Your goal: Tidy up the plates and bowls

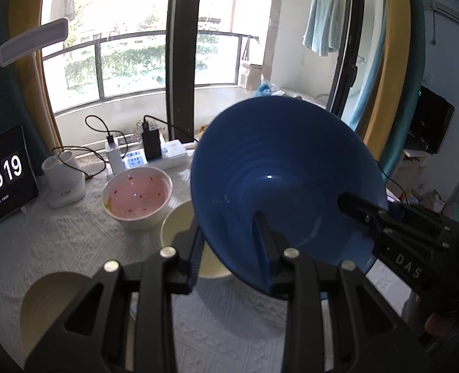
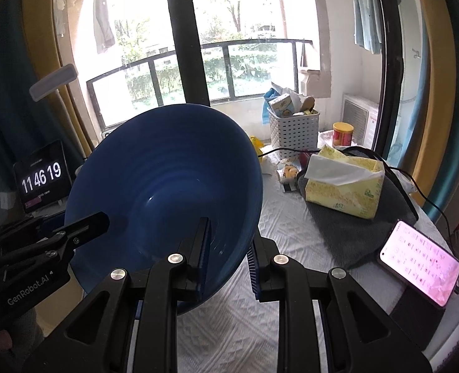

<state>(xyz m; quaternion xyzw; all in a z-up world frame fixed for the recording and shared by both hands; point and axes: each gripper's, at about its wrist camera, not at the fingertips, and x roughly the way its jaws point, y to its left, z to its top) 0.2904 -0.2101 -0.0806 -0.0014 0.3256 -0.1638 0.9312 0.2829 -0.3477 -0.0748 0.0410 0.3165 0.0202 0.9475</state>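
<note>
the left gripper [image 1: 229, 255] pinches the near-left rim of the blue bowl [image 1: 279, 174], 1 finger inside and 1 outside, and the right gripper [image 2: 229, 255] pinches the near-right rim the same way, so both hands carry the bowl, lifted clear of the counter [image 1: 74, 242] and tipped with its open face toward the cameras. judging by the task, the coming move turns on what lies below and left of the bowl: a cream bowl [image 1: 179, 227] sits just under its left edge, nearer the left gripper, with a pink-lined bowl [image 1: 137, 199] just beyond it and another cream vessel [image 1: 55, 304] at near left. the counter wears a white textured cloth. farther right lie a phone [image 2: 420, 261] and a tissue pack [image 2: 344, 183]; at far left a clock display [image 1: 2, 177], then the balcony window [image 1: 130, 40].
</note>
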